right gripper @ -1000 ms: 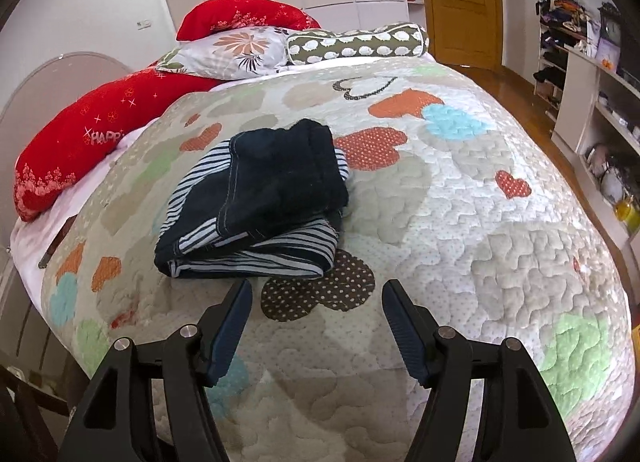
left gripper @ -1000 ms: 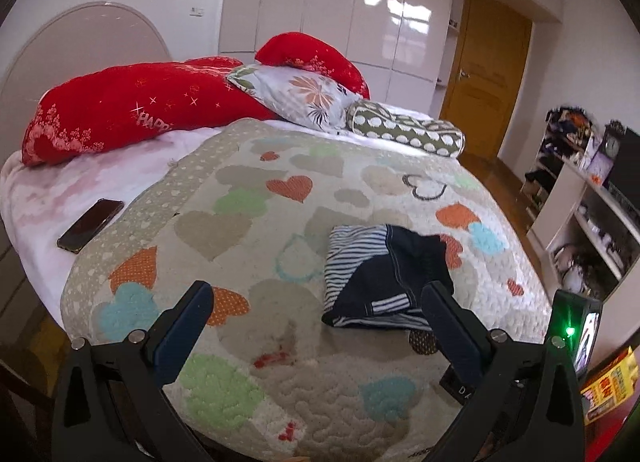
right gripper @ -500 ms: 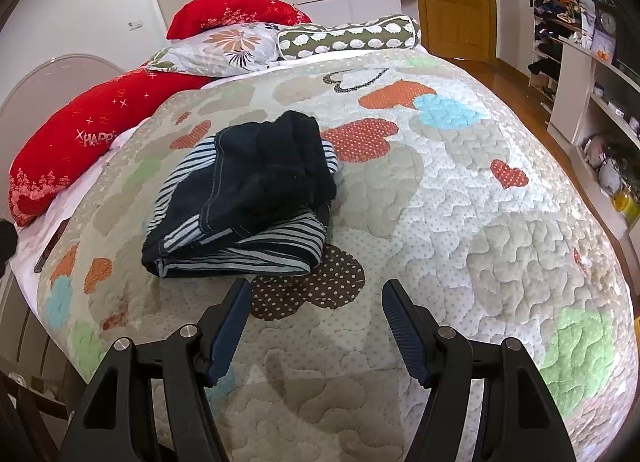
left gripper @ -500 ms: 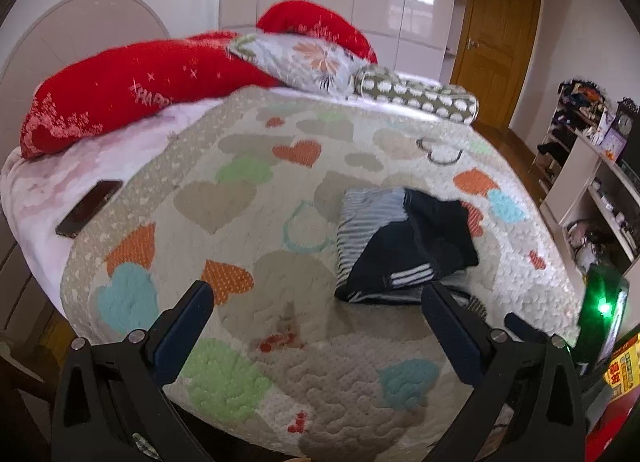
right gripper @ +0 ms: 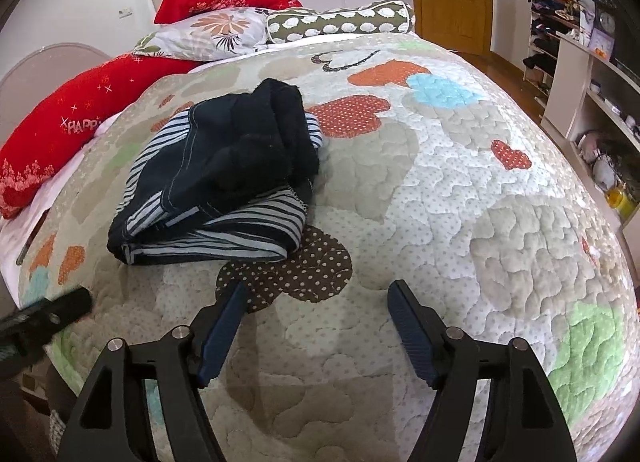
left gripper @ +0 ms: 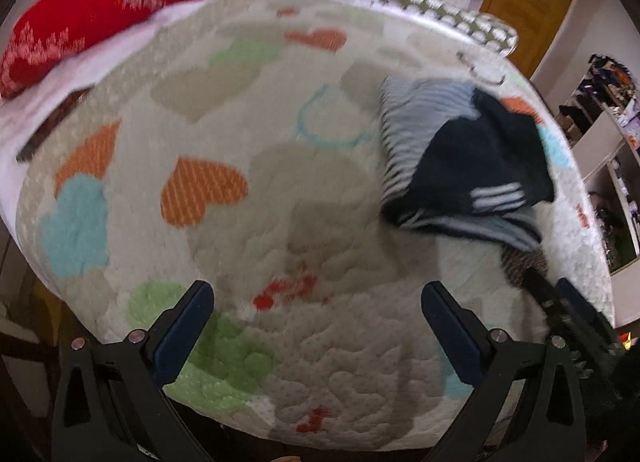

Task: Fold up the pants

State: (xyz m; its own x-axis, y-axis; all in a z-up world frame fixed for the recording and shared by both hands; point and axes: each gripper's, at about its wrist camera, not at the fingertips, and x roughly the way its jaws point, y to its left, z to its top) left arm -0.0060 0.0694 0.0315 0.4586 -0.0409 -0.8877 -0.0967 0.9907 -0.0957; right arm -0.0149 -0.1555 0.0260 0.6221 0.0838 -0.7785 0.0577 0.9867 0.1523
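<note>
Folded pants lay on quilt. Left gripper and right gripper hovered near pants, jaws wide apart, holding nothing.

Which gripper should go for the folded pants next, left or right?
Right, probably. The right gripper is open and faces the pants nearly head-on across the quilt. The left gripper, also open, has the pants off to its right, blurred.
</note>
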